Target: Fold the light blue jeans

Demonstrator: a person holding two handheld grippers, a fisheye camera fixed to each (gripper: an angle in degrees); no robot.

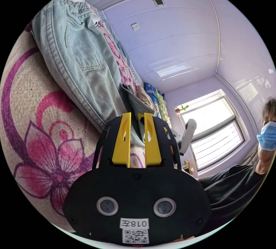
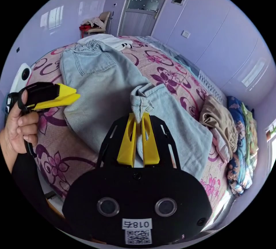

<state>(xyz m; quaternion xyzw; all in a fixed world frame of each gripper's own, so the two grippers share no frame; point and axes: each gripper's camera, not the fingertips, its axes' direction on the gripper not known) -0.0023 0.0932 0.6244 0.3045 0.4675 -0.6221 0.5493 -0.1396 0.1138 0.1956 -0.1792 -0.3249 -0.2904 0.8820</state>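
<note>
The light blue jeans (image 2: pixel 109 88) lie on the bed (image 2: pixel 178 76), waist end far away, legs coming toward the tools. The right tool (image 2: pixel 138 117) pinches a bunched hem tight. The left tool (image 2: pixel 73 94) sits at the jeans' other edge, jaws close together; I cannot tell if it holds cloth. The hem needs to go up toward the waist.

Pretty bright daylight pouring in from the window (image 1: pixel 211 129), which is blown out white. Glossy walls (image 2: pixel 212 25) catch soft reflections. Heavy fisheye bending at the edges, and the close-up bedspread (image 1: pixel 34 134) looks maybe slightly soft.
</note>
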